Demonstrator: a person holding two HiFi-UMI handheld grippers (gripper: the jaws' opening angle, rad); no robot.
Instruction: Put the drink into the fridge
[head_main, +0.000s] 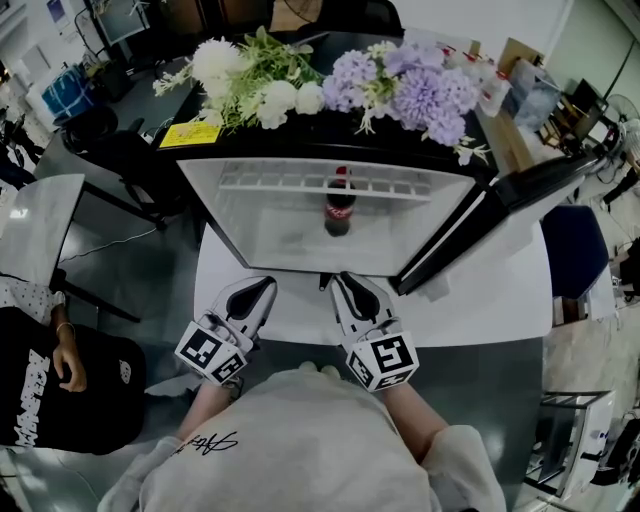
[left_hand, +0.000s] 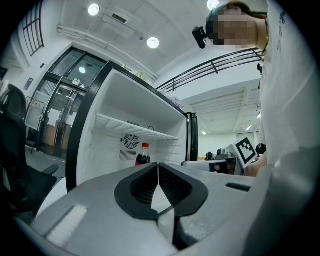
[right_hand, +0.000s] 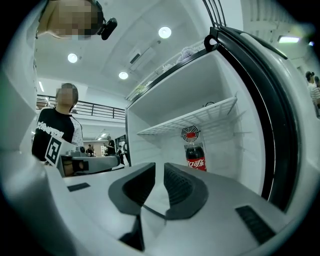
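Note:
A cola bottle (head_main: 338, 205) with a red cap and red label stands upright inside the open small fridge (head_main: 250, 235), near its back wall below the wire shelf (head_main: 300, 181). The left gripper view shows the bottle (left_hand: 142, 155) just above the jaws, and the right gripper view shows the bottle (right_hand: 195, 156) under the fan grille. Both grippers are drawn back in front of the fridge opening, well short of the bottle. My left gripper (head_main: 268, 283) (left_hand: 158, 164) has its tips together and holds nothing. On my right gripper (head_main: 340, 277) (right_hand: 160, 165) a narrow gap shows between the pads, with nothing in it.
The fridge door (head_main: 500, 215) swings out to the right. White and purple flowers (head_main: 330, 85) and a yellow note (head_main: 190, 135) lie on top of the fridge. The fridge sits on a white table (head_main: 480, 310). A person in a black shirt (head_main: 40, 390) stands at the left.

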